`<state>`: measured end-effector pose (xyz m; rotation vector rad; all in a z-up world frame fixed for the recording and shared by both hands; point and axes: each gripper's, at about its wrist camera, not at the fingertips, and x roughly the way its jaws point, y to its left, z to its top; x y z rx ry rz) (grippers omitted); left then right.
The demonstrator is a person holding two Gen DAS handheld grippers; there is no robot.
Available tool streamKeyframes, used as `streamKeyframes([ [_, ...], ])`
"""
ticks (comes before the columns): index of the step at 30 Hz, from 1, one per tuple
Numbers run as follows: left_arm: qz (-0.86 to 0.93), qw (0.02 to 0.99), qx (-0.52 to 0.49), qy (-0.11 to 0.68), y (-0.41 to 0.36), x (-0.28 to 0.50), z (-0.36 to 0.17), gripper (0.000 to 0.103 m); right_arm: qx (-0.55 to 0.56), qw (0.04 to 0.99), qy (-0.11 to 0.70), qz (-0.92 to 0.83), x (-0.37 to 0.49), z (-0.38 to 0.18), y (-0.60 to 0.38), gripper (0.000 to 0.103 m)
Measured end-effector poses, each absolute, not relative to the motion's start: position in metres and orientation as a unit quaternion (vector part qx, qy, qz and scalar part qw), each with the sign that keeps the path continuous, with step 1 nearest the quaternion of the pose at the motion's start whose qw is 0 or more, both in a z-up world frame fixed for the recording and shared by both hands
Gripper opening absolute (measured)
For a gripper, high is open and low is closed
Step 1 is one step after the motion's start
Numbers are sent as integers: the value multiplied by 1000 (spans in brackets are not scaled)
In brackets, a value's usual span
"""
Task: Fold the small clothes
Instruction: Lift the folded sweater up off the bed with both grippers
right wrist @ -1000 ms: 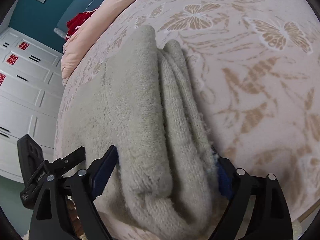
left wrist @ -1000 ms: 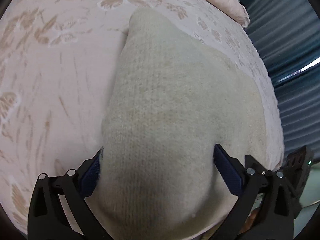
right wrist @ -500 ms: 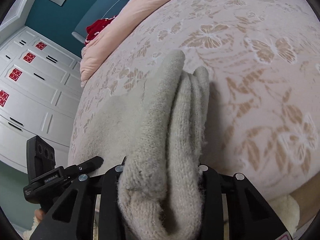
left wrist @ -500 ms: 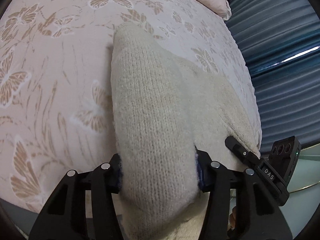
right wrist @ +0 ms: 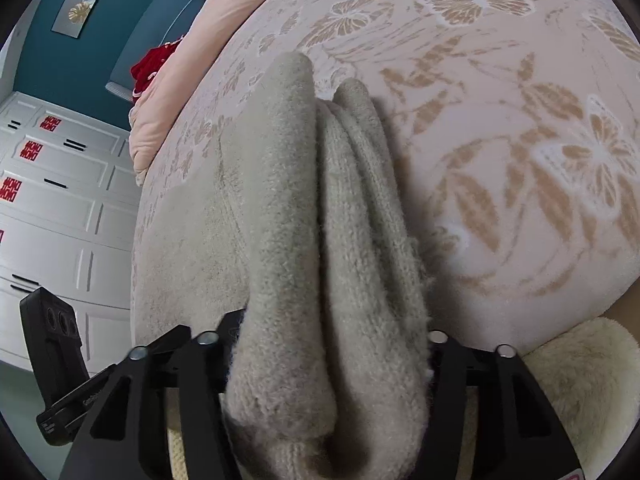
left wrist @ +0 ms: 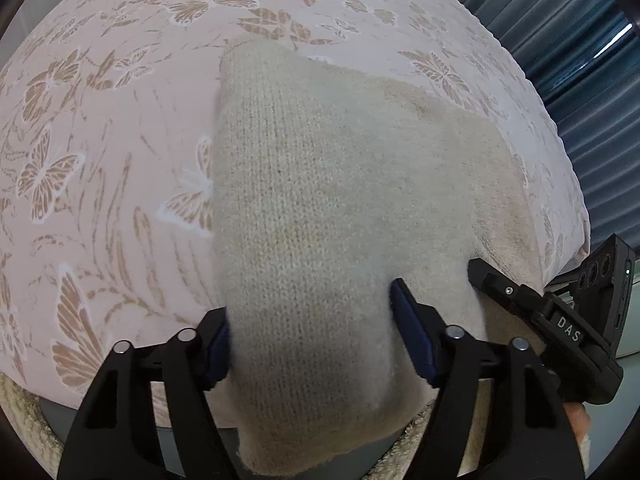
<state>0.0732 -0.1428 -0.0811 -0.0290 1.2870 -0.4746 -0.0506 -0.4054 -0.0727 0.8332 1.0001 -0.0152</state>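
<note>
Here, each hand-held gripper, left (left wrist: 310, 334) and right (right wrist: 332, 350), clamps one cream knit garment (left wrist: 340, 184) on the bed (left wrist: 100, 160).

Left gripper (left wrist: 310, 334): black angular arms, silver rivets, blue finger pads (left wrist: 412, 334). Right gripper (right wrist: 334, 360): black arms, silver rivets.

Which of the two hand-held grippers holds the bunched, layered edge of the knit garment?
The right hand-held gripper: several thick folds of the beige knit garment are squeezed between its fingers. The left hand-held gripper holds one smooth rounded fold instead.
</note>
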Motion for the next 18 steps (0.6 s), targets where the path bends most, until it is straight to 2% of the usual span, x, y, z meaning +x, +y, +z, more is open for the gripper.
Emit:
streamKeyframes([
  [3, -235, 777, -13, 584, -144, 73, -63, 42, 383, 812, 441, 6, -54, -46, -401, 34],
  [10, -278, 812, -33, 512, -137, 65, 29, 41, 354, 866, 351, 36, -68, 58, -387, 33],
  [18, -347, 876, -30, 335, -101, 22, 186, 41, 285, 937, 178, 92, -110, 204, -356, 33],
])
